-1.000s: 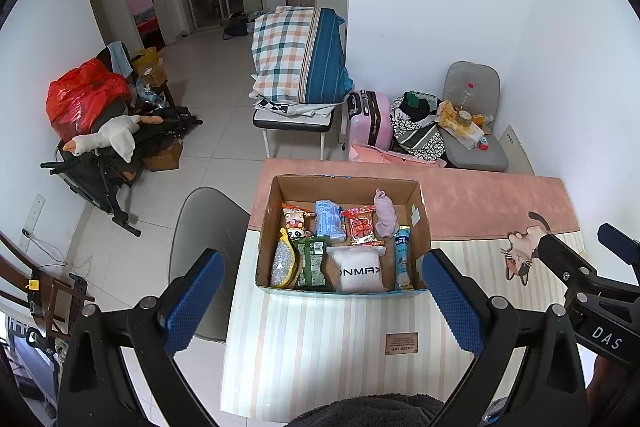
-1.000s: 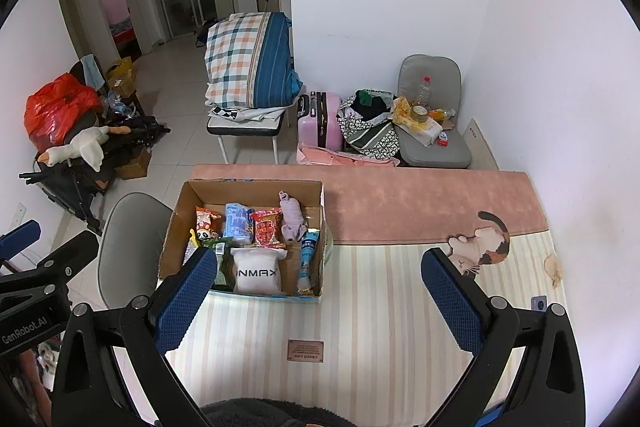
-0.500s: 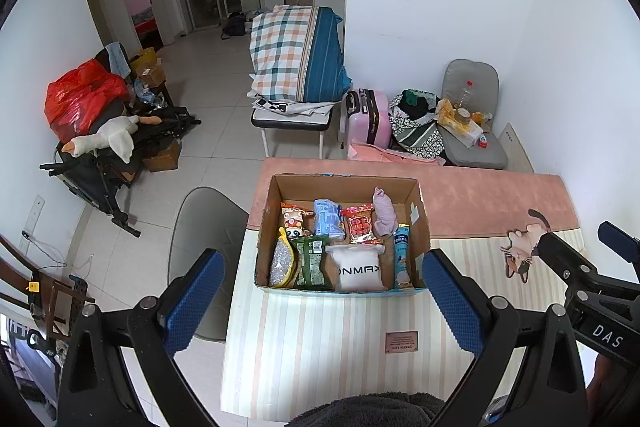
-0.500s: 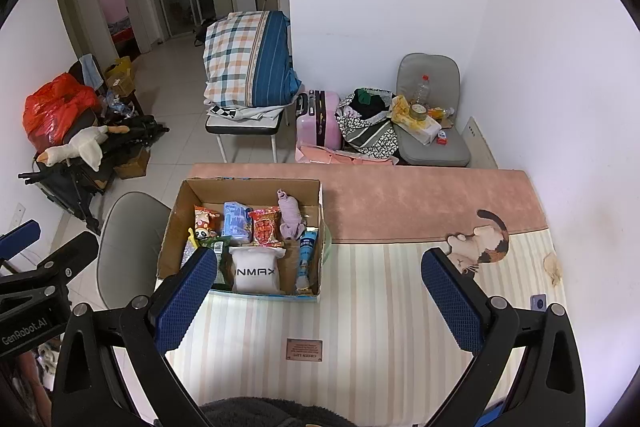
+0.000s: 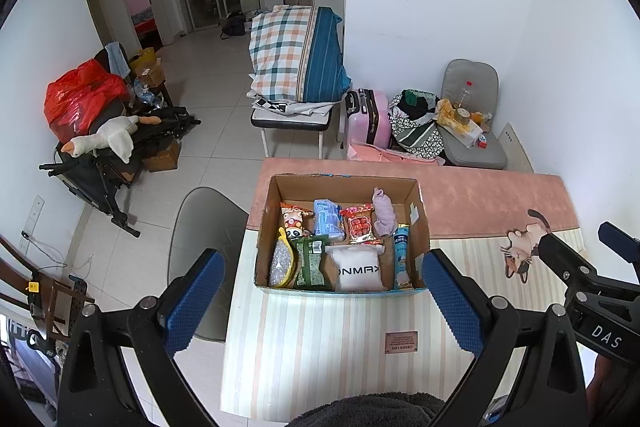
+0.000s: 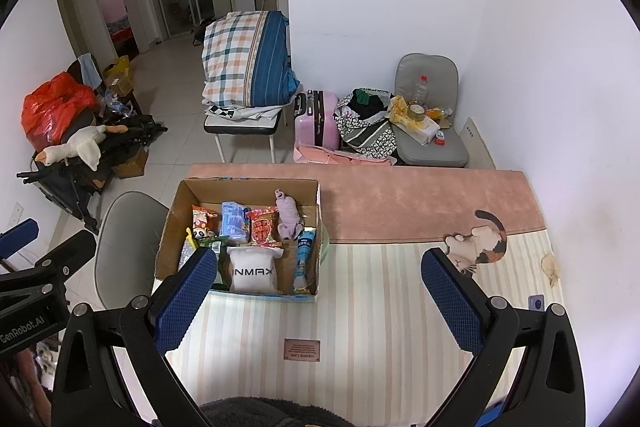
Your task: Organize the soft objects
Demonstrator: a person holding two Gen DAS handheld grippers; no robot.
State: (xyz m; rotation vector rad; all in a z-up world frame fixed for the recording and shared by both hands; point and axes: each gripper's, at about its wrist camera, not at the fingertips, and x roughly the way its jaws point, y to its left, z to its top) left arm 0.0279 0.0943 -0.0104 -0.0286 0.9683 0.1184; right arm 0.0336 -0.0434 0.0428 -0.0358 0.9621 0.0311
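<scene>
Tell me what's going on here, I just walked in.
Someone is holding a pair of tongs in each hand above a table with a striped cloth. The left tongs and right tongs are both open and hold nothing. Ahead sits an open cardboard box packed with snack packets, a white pouch and a lilac cloth bundle. Nothing has been picked up.

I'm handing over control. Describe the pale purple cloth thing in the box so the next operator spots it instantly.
Find the open cardboard box on the striped table mat. Look along its far row of snack packets to the right end. The crumpled lilac cloth lies there beside the red packet; it is the only limp fabric item among glossy printed wrappers.
</scene>
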